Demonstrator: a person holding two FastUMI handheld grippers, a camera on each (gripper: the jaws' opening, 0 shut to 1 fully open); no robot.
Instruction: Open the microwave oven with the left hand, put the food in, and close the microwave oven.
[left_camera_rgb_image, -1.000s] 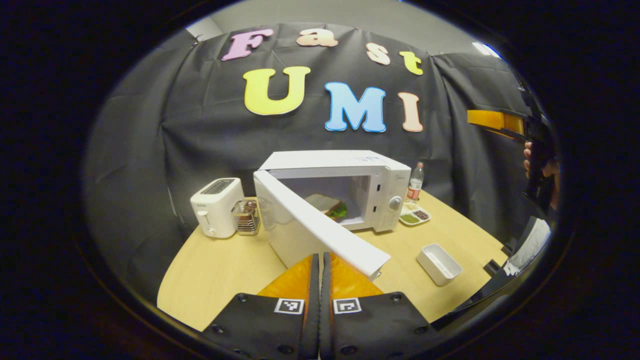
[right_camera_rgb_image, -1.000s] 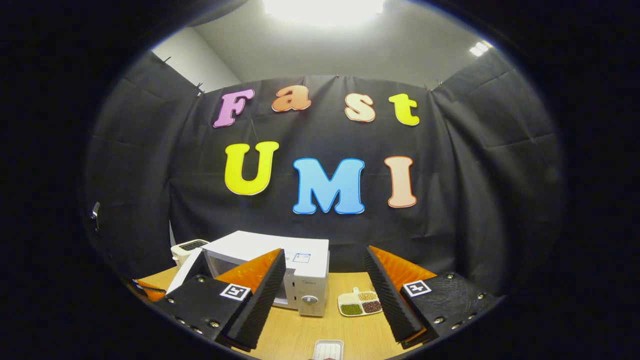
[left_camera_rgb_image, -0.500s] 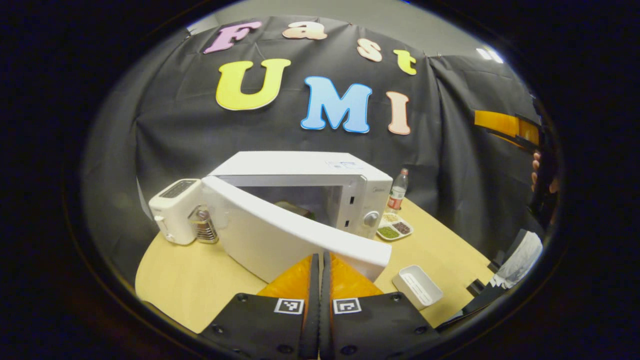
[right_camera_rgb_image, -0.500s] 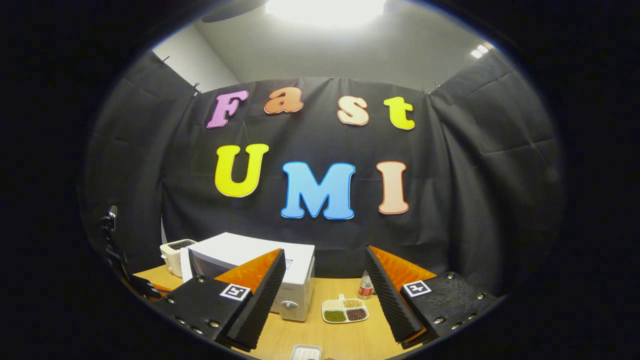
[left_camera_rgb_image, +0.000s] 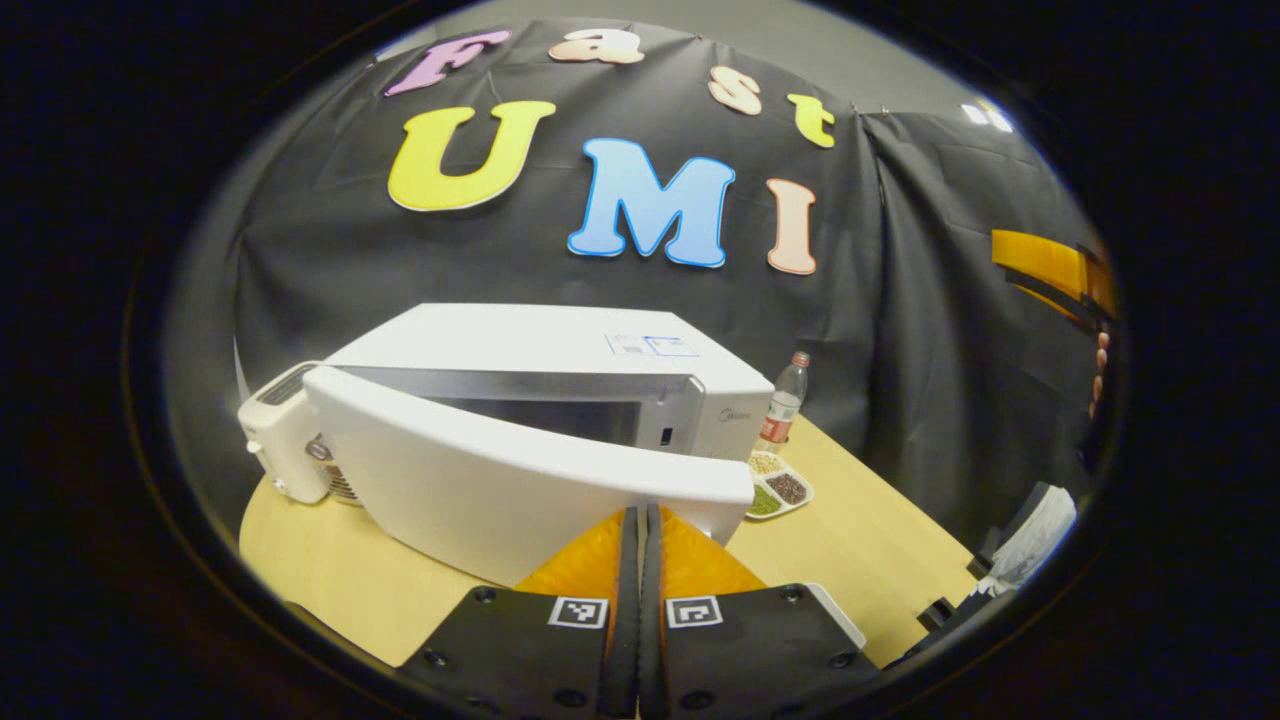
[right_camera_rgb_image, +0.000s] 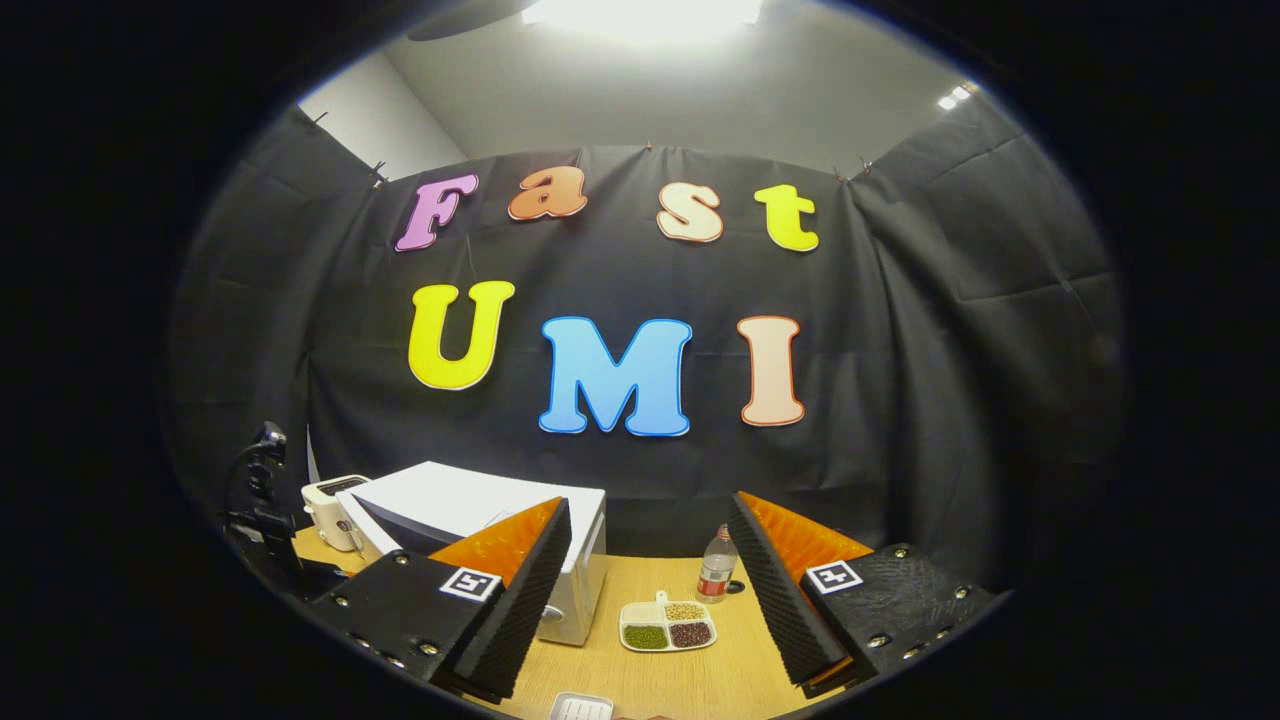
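In the left gripper view the white microwave (left_camera_rgb_image: 540, 335) stands on the wooden table (left_camera_rgb_image: 880, 540) with its door (left_camera_rgb_image: 480, 470) swung nearly closed, leaving a narrow gap that hides the food inside. My left gripper (left_camera_rgb_image: 637, 515) is shut with nothing between its fingers, and the tips rest against the door's outer face near its free edge. My right gripper (right_camera_rgb_image: 650, 590) is open and empty, held high above the table to the right of the microwave (right_camera_rgb_image: 470, 500). The right gripper (left_camera_rgb_image: 1050, 265) also appears at the far right with a hand (left_camera_rgb_image: 1100, 360) on it.
A white toaster (left_camera_rgb_image: 275, 430) stands left of the microwave. Right of it are a plastic bottle (left_camera_rgb_image: 783, 405) and a divided dish of beans (left_camera_rgb_image: 775, 487). A small white tray (right_camera_rgb_image: 580, 708) lies near the front edge.
The left gripper has pushed the microwave door from wide open to nearly closed, and the sandwich inside is now hidden. The right gripper stayed open, shifting slightly.
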